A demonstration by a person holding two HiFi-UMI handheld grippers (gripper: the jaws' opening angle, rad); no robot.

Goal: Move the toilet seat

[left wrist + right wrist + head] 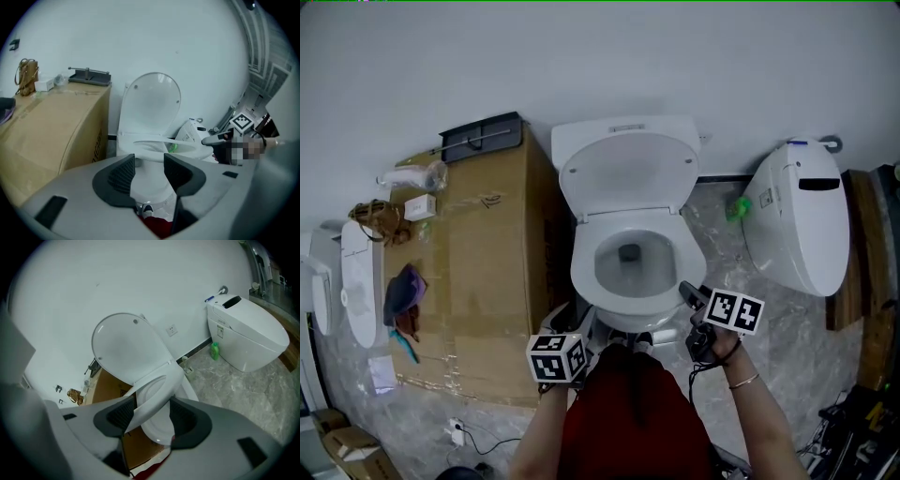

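Observation:
A white toilet (pixel 630 309) stands against the wall with its lid (pixel 628 173) upright. The toilet seat (pixel 584 267) is over the bowl, its front lifted a little: the left gripper view shows a gap under the seat (pixel 159 146). My right gripper (pixel 686 291) is at the seat's front right. In its own view the right gripper (pixel 152 416) is shut on the seat's rim (pixel 154 385). My left gripper (pixel 579 328) hangs low before the bowl's front left; in its own view the left gripper (pixel 149 176) is open and holds nothing. It also sees the right gripper (pixel 213 139).
A big cardboard box (pixel 478 272) stands close on the toilet's left, with a bag (pixel 380 220), a black tray (pixel 483 136) and small items on top. A second white toilet (pixel 802 220) and a green bottle (pixel 737 208) are on the marble floor to the right.

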